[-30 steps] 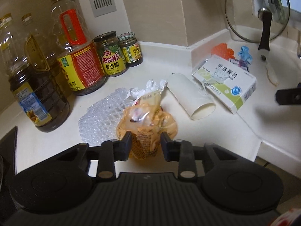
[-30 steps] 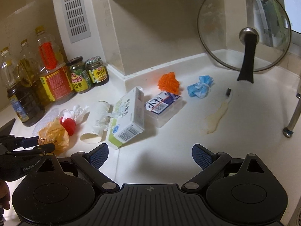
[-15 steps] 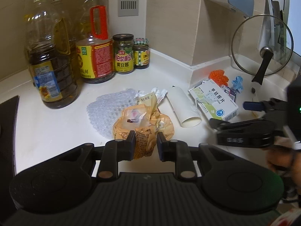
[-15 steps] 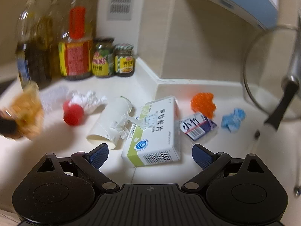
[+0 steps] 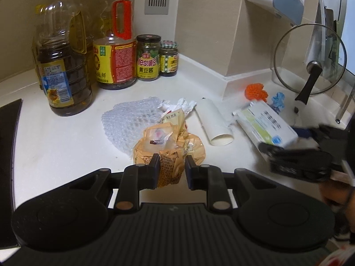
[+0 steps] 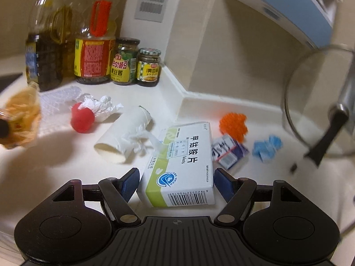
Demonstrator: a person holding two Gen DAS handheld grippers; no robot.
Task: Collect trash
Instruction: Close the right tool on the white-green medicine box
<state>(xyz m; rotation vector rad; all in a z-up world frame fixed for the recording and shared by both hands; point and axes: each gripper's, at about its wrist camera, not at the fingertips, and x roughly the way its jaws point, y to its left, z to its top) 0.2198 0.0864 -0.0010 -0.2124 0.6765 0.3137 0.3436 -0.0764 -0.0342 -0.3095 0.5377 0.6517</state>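
Your left gripper (image 5: 170, 168) is clamped on the orange wrapper (image 5: 169, 146), pads pressing its crumpled lower end, and holds it over the counter (image 5: 66, 137). Your right gripper (image 6: 176, 182) is closing: its blue pads (image 6: 131, 180) straddle the near end of the box (image 6: 184, 166), just beside its sides but not yet pressing. The box lies flat on the counter, barcode end toward you. To its left, touching or nearly so, lies the paper tube (image 6: 126, 137) with a shred of tissue at its side. Further left are the red ball (image 6: 82, 119) against crumpled paper (image 6: 97, 104) and the bubble wrap (image 5: 126, 122). Beyond the box sit a small packet (image 6: 229, 153), an orange scrubber (image 6: 234, 125) and a blue wad (image 6: 267, 147). Bottles (image 5: 64, 66) and jars (image 5: 148, 58) stand at the back wall.
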